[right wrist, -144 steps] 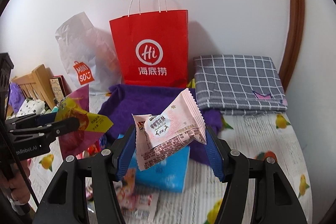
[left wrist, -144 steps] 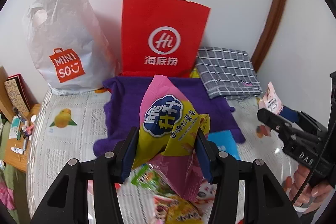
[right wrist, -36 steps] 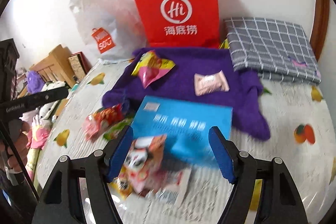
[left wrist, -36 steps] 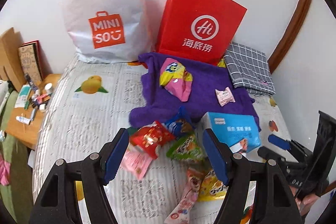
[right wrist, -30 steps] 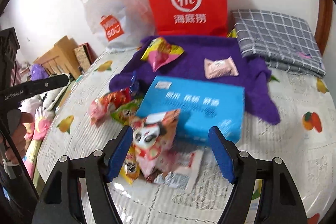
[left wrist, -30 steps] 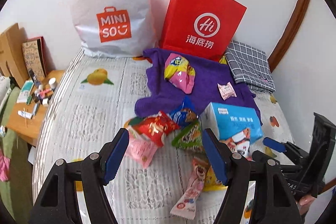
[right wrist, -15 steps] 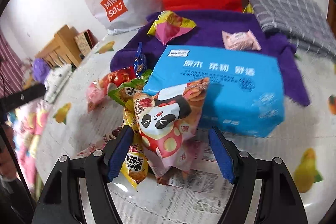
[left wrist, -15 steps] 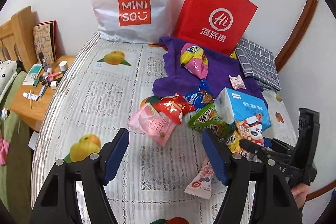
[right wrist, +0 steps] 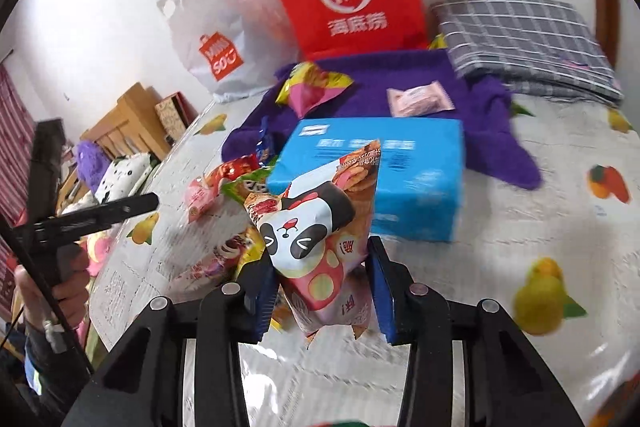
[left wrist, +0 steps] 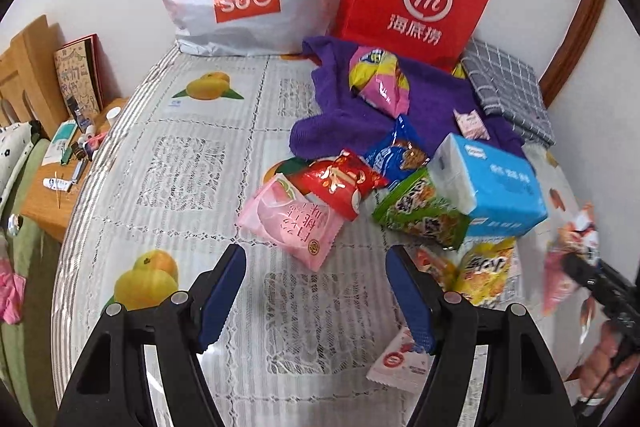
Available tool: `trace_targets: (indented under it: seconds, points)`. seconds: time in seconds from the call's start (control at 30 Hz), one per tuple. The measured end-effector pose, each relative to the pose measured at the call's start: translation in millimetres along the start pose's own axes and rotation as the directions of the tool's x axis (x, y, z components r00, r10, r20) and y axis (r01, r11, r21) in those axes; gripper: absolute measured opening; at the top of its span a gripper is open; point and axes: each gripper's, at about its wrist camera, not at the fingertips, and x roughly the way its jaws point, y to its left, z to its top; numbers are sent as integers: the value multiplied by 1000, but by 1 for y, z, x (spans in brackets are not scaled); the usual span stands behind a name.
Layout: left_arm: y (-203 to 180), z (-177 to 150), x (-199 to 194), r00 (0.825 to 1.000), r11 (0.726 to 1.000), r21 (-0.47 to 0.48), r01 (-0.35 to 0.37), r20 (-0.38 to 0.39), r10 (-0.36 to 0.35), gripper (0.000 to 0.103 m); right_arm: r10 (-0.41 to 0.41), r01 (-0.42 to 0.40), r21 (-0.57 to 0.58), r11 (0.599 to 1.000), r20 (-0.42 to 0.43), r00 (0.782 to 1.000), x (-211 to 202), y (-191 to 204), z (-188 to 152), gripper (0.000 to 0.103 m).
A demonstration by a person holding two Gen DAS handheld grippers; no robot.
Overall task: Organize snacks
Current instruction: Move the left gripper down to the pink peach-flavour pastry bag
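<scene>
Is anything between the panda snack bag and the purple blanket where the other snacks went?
Yes. The right gripper holds the pink panda-print snack bag, and the big light-blue rectangular tissue pack sits straight ahead, in front of the fuzzy purple blanket. The bag would probably need to be carried over it.

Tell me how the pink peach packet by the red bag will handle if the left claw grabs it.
The pink peach packet looks like a thin, glossy film pouch: probably light, floppy and a bit slippery. The red snack bag overlaps its corner, so lifting may drag that along.
</scene>
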Motion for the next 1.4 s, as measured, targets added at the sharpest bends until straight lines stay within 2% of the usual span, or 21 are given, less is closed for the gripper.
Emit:
trace_targets:
  seconds: [0.13, 0.33, 0.67, 0.97, 1.03, 1.07, 1.1, 1.23, 1.3, 1.4]
  points:
    - [-2, 3, 17, 999, 999, 31, -36, -21, 37, 70, -40, 40, 8, 999, -10, 999, -10, -15, -13, 41]
    - [-5, 4, 42, 996, 995, 69, -66, -56, 70, 70, -55, 57, 33, 998, -54, 997, 3, -31, -29, 41]
    - [-4, 14, 63, 990, 980, 150, -130, -34, 136, 70, -75, 79, 45, 996, -78, 994, 22, -41, -35, 42]
    - [-4, 23, 76, 993, 980, 167, -106, -34, 113, 70, -95, 100, 47, 994, -106, 990, 32, -42, -37, 45]
    - [-4, 23, 75, 994, 981, 165, -100, -28, 106, 66, -98, 103, 44, 994, -103, 990, 33, -41, -37, 45]
    - [-4, 23, 75, 995, 982, 165, -95, -23, 100, 57, -99, 104, 44, 994, -103, 990, 33, -41, -37, 45]
    - [-3, 22, 73, 995, 982, 166, -93, -20, 98, 53, -100, 105, 44, 993, -103, 990, 33, -41, -37, 45]
    - [-1, 19, 67, 998, 986, 158, -61, -23, 65, 50, -102, 107, 48, 993, -102, 990, 31, -41, -37, 45]
    - [-1, 16, 63, 998, 987, 155, -52, -23, 56, 42, -99, 104, 50, 993, -100, 990, 30, -40, -37, 44]
    - [-1, 11, 56, 999, 990, 141, -14, -30, 19, 41, -91, 97, 52, 994, -99, 991, 26, -39, -39, 43]
